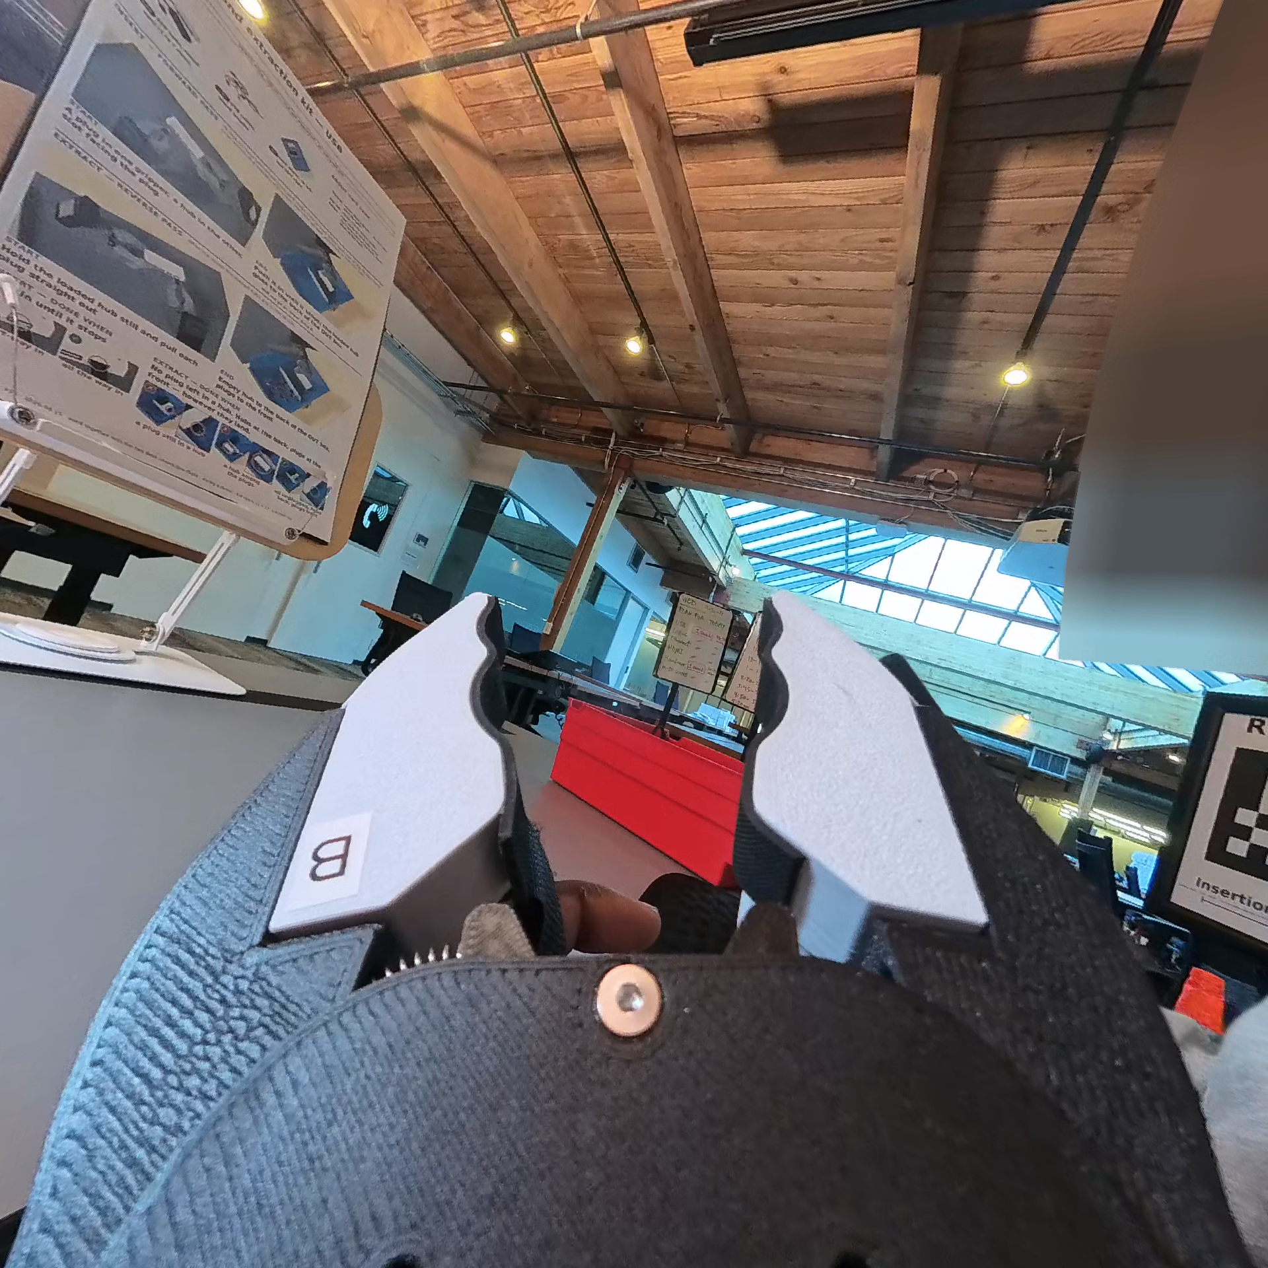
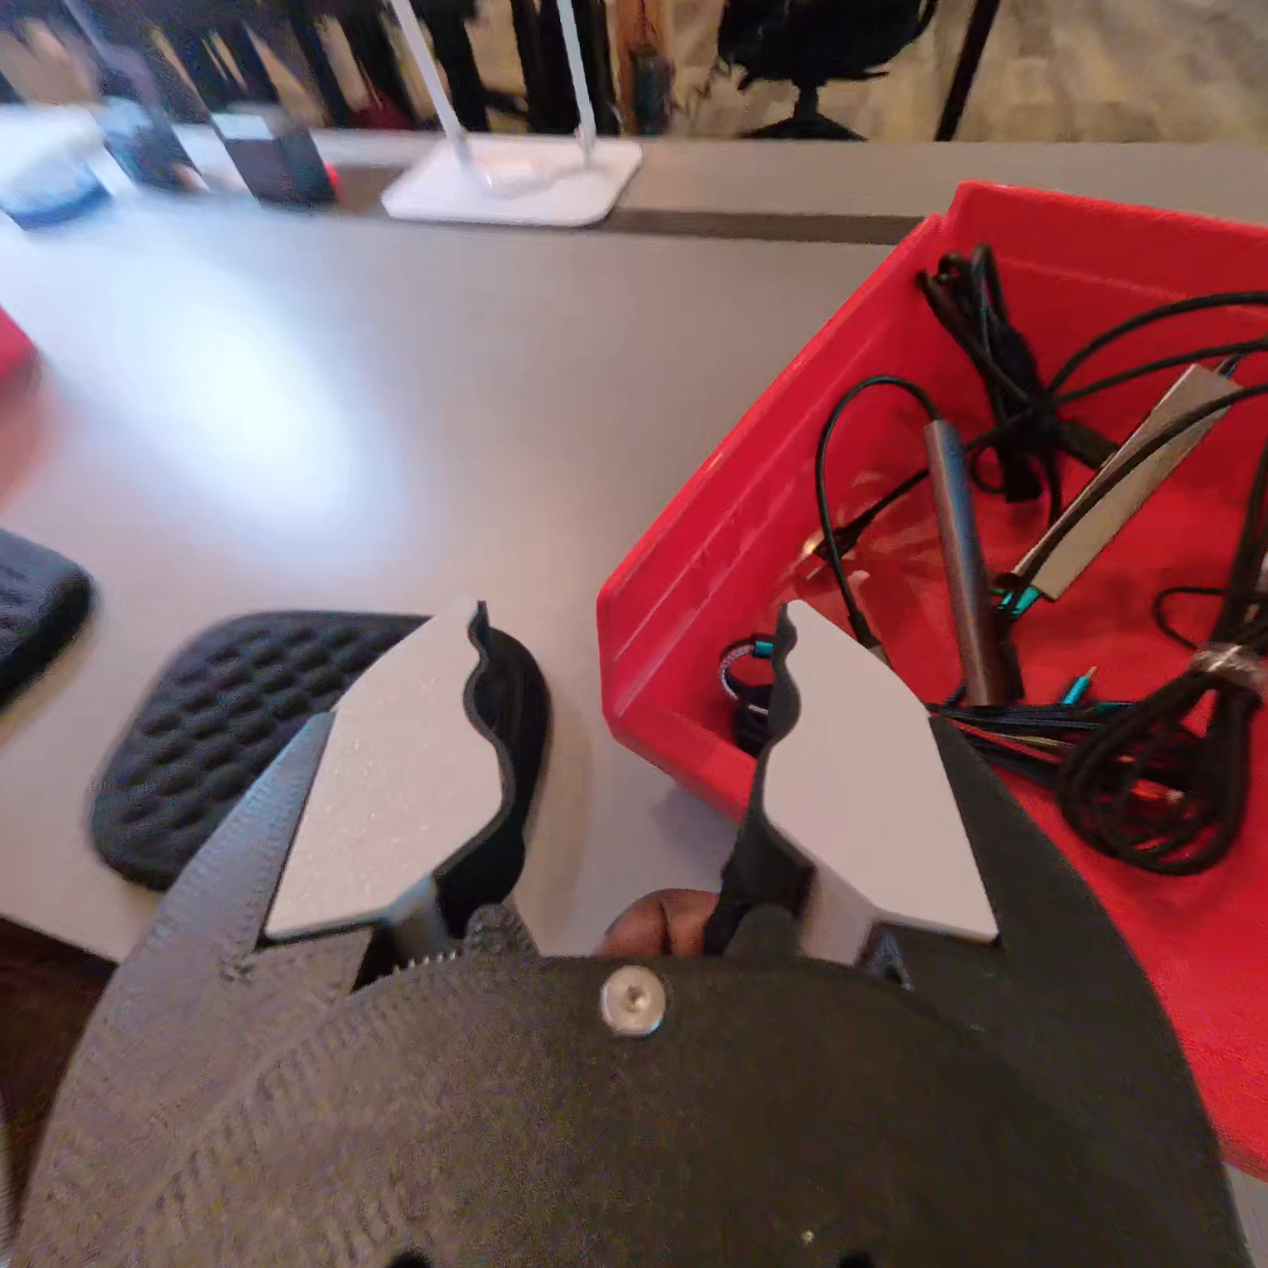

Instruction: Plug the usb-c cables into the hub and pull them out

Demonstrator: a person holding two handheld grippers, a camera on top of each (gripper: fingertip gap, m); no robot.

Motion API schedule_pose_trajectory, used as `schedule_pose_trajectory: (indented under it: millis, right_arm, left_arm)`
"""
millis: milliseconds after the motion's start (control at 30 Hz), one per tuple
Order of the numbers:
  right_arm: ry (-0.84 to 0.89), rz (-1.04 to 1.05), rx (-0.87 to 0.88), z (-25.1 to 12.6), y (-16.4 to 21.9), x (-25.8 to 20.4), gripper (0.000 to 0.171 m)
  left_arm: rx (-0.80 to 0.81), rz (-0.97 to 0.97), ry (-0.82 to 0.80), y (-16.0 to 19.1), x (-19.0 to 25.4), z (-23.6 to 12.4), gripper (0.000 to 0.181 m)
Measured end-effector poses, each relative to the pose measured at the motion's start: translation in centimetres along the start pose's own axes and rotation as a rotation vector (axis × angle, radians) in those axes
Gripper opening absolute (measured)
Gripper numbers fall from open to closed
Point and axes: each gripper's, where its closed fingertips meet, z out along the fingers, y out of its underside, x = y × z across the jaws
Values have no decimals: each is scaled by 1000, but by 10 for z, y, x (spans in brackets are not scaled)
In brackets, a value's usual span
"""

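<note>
Right claw [image 2: 631, 617] spread wide, nothing between its fingers, hovering over the grey worktop [image 2: 343, 412] at the near corner of the red bin [image 2: 720, 521]. A black perforated pad [image 2: 206, 741] lies under its left finger. Inside the bin: two slim grey hubs [image 2: 960, 549] among tangled black usb-c cables [image 2: 1132, 789], some with teal plugs. Left claw [image 1: 628, 607] also spread and empty, tilted upward; beyond it the red bin, farther left an instruction sheet [image 1: 192, 261] on a white stand.
</note>
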Motion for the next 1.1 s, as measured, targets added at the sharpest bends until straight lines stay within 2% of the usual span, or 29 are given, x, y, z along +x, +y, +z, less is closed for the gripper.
schedule_pose_trajectory:
  millis: [33, 67, 100, 133, 167, 400, 667, 867, 1100]
  right_arm:
    - [50, -59, -41, 8, 5, 0, 75]
    - [89, -100, -84, 17, 9, 0, 65]
    - [98, -120, -117, 26, 12, -3, 39]
    - [140, -133, -128, 34, 12, -1, 21]
    - [155, -169, -120, 40, 9, -1, 19]
    - [207, -348, -236, 81, -9, -14, 21]
    - [130, -349, -208, 136, -33, -53, 22]
    - [75, -300, -142, 169, -45, -111, 19]
    - [-10, -360, -58, 197, -51, -217, 18]
  left_arm:
    - [0, 2, 0, 0, 0, 0, 72]
    - [0, 4, 1, 0, 0, 0, 72]
    - [0, 6, 0, 0, 1, 0, 72]
    - [1, 9, 0, 0, 1, 0, 72]
    - [2, 11, 0, 0, 1, 0, 72]
    - [4, 8, 6, -1, 2, 0, 71]
    - [5, 7, 9, -1, 2, 0, 71]
    - [6, 7, 13, -1, 3, -1, 71]
    - [37, 63, 76, -7, 18, -4, 71]
